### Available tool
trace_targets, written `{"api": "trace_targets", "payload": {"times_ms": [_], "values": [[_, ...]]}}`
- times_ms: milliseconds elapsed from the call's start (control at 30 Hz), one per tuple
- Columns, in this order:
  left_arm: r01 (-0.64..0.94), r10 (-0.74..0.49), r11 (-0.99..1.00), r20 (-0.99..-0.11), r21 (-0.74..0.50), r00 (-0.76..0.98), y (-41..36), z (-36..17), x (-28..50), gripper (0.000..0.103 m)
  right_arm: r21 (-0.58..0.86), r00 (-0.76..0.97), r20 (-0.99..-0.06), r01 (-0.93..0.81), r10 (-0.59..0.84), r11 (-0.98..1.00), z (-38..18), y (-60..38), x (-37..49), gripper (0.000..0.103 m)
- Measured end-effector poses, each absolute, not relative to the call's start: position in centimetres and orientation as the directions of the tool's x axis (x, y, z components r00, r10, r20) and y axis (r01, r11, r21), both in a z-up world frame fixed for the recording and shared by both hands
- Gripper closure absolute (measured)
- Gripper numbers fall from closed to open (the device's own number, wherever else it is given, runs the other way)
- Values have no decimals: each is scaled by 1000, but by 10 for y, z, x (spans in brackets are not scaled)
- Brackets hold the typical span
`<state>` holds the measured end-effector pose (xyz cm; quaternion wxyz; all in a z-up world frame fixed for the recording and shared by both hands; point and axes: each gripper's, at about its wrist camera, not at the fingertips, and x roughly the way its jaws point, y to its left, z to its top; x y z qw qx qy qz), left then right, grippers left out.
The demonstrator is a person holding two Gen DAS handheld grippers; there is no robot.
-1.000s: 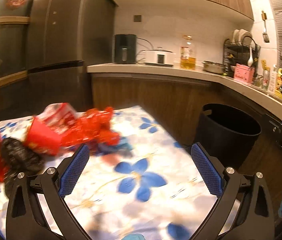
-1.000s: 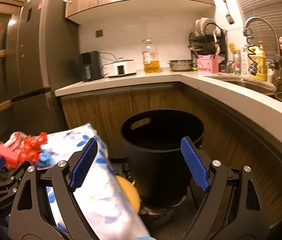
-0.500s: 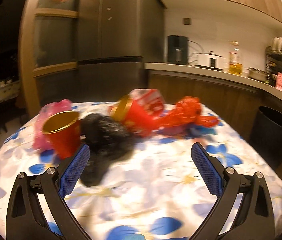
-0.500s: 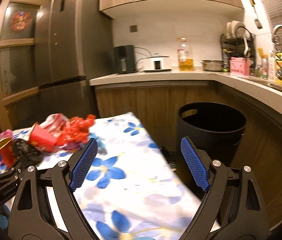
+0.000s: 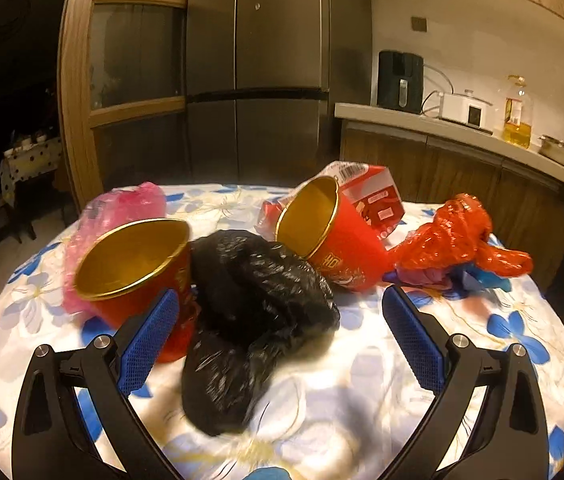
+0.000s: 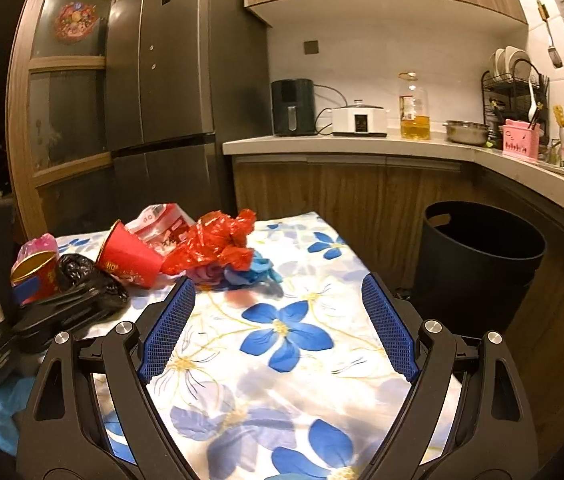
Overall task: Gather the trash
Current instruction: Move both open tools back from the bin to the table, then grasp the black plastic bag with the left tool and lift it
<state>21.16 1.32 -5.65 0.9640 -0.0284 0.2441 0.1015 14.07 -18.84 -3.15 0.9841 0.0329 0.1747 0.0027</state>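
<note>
Trash lies on a table with a blue-flowered cloth (image 5: pixel 361 392). A crumpled black plastic bag (image 5: pixel 250 312) sits just ahead of my open left gripper (image 5: pixel 280 312), between its fingers but not touched. An upright red cup with gold lining (image 5: pixel 134 264) stands by the left finger. A second red cup (image 5: pixel 333 240) lies tipped, a red-and-white carton (image 5: pixel 373 192) behind it. Red plastic wrap (image 5: pixel 453 236) and a pink bag (image 5: pixel 122 208) flank the pile. My right gripper (image 6: pixel 278 312) is open over bare cloth, short of the red wrap (image 6: pixel 214 244).
A black waste bin (image 6: pixel 481 256) stands on the floor right of the table (image 6: pixel 321 248), below the wooden counter (image 6: pixel 361 144). A tall dark fridge (image 6: pixel 170 80) is behind the table. Blue crumpled material (image 6: pixel 254 272) lies beside the red wrap. The left gripper's body (image 6: pixel 42 320) shows at the left.
Both views have swung left from the bin toward the trash pile. The black bag and red cups have come close in front of the left gripper. Both grippers stay open.
</note>
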Motion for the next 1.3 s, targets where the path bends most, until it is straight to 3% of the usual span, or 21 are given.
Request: {"api": "trace_targets", "payload": {"times_ms": [167, 300, 367, 467, 533, 633, 767, 1300], "values": [[-236, 193, 972, -516, -17, 835, 19, -65, 224, 10, 68, 934, -356, -15, 38, 998, -36, -182, 153, 19], [-239, 171, 970, -555, -51, 814, 28, -73, 227, 30, 72, 929, -367, -31, 55, 997, -39, -175, 160, 19], [-235, 155, 970, -569, -70, 808, 32, -77, 228, 35, 73, 927, -370, -39, 64, 997, -41, -172, 162, 19], [-224, 132, 971, -589, -85, 797, 35, -82, 229, 55, 70, 926, -371, -48, 71, 996, -42, -169, 163, 19], [-206, 119, 975, -601, -77, 790, 33, -85, 230, 76, 69, 925, -372, -51, 73, 996, -41, -167, 163, 19], [-185, 105, 980, -600, -73, 793, 30, -87, 228, 92, 68, 926, -371, -52, 74, 996, -41, -167, 163, 19], [-165, 80, 981, -575, -97, 814, 30, -82, 214, 96, 71, 926, -370, -55, 78, 996, -40, -166, 164, 19], [-10, -45, 993, -476, -114, 878, 39, -63, 135, 96, 59, 899, -399, -170, 179, 984, -47, -114, 169, 19]]}}
